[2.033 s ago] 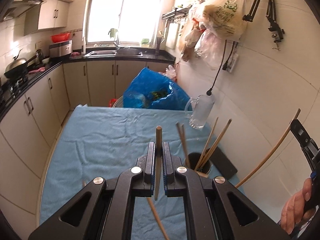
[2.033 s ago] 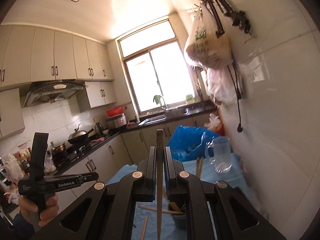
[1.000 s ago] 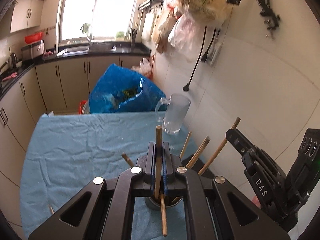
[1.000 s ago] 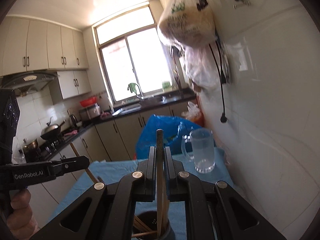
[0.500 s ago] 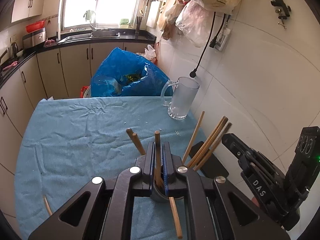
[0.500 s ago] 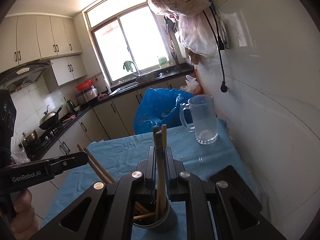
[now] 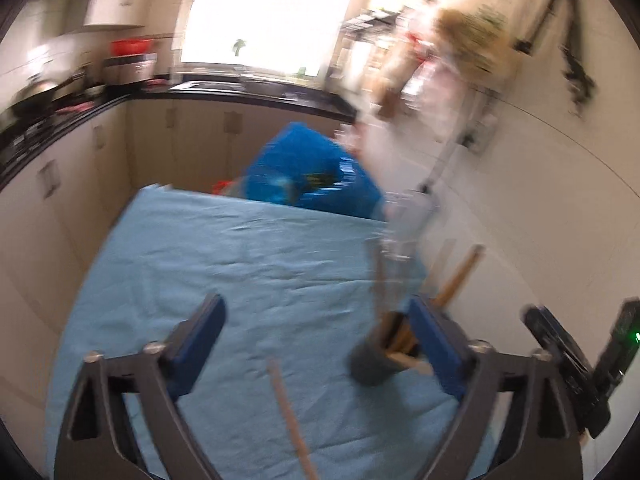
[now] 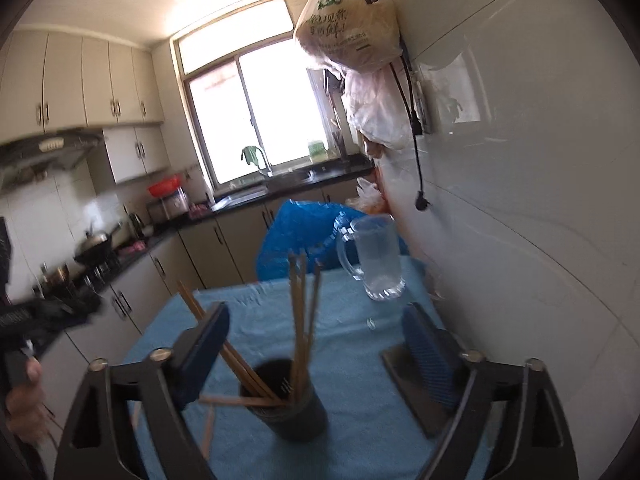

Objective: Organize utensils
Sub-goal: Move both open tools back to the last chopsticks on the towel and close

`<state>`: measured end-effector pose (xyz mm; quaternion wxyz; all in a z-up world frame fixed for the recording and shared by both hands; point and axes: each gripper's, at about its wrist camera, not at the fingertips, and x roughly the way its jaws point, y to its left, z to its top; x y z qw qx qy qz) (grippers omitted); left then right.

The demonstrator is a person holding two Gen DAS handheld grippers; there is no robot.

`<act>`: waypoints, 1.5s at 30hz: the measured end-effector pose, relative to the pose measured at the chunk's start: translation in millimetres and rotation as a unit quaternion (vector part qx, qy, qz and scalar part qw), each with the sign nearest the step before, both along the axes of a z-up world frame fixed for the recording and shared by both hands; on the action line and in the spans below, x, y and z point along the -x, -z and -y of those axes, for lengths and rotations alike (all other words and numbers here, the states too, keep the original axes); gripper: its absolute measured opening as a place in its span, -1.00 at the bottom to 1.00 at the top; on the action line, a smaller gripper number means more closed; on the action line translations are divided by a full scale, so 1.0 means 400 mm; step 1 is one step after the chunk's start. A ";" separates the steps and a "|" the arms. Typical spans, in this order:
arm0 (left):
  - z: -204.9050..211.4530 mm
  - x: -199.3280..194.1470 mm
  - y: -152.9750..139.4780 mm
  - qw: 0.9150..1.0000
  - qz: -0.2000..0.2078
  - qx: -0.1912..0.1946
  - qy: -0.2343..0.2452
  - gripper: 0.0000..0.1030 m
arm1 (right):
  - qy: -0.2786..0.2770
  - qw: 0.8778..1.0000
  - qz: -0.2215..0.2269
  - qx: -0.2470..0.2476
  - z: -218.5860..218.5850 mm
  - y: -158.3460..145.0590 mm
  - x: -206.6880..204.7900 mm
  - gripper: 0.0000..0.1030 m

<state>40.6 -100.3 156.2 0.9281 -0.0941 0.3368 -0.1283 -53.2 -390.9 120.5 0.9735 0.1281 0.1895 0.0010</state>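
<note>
A dark round holder [image 8: 288, 408] stands on the blue tablecloth and holds several wooden chopsticks [image 8: 298, 320]. My right gripper [image 8: 316, 336] is open and empty, just above and behind the holder. In the blurred left wrist view my left gripper [image 7: 320, 332] is open and empty, with the holder [image 7: 372, 364] by its right finger. One loose chopstick [image 7: 292, 420] lies on the cloth between the left fingers. Another chopstick [image 8: 208, 432] lies beside the holder in the right view.
A glass mug [image 8: 378, 260] stands at the far right of the table by the white wall. A blue bag [image 8: 296, 236] sits past the table's far edge. A dark flat block [image 8: 416, 384] lies right of the holder. Kitchen cabinets [image 7: 52, 184] run along the left.
Both grippers have opened and let their chopsticks go into the holder. The left gripper has swung left and back, blurring its view. The right gripper has drawn back from the holder.
</note>
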 end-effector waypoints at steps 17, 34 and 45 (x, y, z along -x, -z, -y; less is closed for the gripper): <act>-0.334 0.077 0.384 0.956 -0.240 -0.024 -0.165 0.87 | -0.212 0.951 -0.215 0.069 -0.316 0.228 0.008 0.99; -0.381 -0.002 0.414 0.949 -0.273 -0.052 -0.152 0.87 | -0.212 0.896 -0.389 0.031 -0.548 0.343 -0.317 0.64; -0.373 -0.058 0.409 0.952 -0.272 -0.056 -0.133 0.87 | -0.180 0.885 -0.424 0.071 -0.568 0.415 -0.426 0.02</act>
